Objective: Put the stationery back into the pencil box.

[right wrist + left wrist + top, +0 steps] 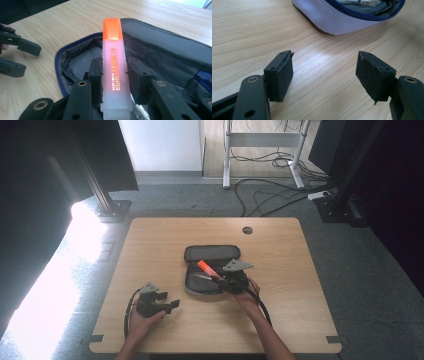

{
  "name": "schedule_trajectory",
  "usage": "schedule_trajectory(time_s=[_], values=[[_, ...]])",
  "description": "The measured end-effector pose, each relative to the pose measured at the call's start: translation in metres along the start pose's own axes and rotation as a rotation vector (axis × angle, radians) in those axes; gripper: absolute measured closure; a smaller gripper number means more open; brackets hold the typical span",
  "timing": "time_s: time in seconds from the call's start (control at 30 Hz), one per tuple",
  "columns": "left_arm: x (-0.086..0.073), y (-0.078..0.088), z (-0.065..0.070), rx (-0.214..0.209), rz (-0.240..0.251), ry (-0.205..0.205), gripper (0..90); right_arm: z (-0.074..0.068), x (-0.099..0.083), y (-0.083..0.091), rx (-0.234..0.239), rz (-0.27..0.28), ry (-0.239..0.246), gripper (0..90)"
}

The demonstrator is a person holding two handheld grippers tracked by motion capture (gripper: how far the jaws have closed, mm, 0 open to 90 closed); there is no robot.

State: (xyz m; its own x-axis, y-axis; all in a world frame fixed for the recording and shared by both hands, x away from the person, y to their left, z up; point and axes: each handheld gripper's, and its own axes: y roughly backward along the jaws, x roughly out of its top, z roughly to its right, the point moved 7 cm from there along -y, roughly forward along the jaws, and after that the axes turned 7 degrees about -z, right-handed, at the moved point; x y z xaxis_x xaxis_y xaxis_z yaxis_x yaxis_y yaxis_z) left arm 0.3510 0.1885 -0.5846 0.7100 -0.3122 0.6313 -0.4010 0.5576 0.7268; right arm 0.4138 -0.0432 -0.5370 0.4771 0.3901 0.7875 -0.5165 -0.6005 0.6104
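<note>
High view: right gripper sits over the open pencil case mid-table, clamped on an orange highlighter, cap pointing up-left, away from the hand. Left gripper rests on the table, well left of the case.

Left gripper view: jaws wide apart, nothing between them, case edge just ahead.

Right gripper view: pads pinch the highlighter mid-barrel, long axis in line with the jaws, case interior directly below. Likely going in or coming out; right hand owns it.

jaws: black, brass-ringed screw holes
pads: dark foam, frayed edges
plate: grey, three-cornered
cable: black
</note>
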Motion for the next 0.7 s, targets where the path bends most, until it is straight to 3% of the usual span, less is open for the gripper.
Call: schedule_trajectory(time_s=[0.7], values=[[-0.001,-0.001,-0.001,0.0,-0.003,0.003,30.3,0.027,-0.002,-0.017,-0.02,-0.059,-0.017,65.5]])
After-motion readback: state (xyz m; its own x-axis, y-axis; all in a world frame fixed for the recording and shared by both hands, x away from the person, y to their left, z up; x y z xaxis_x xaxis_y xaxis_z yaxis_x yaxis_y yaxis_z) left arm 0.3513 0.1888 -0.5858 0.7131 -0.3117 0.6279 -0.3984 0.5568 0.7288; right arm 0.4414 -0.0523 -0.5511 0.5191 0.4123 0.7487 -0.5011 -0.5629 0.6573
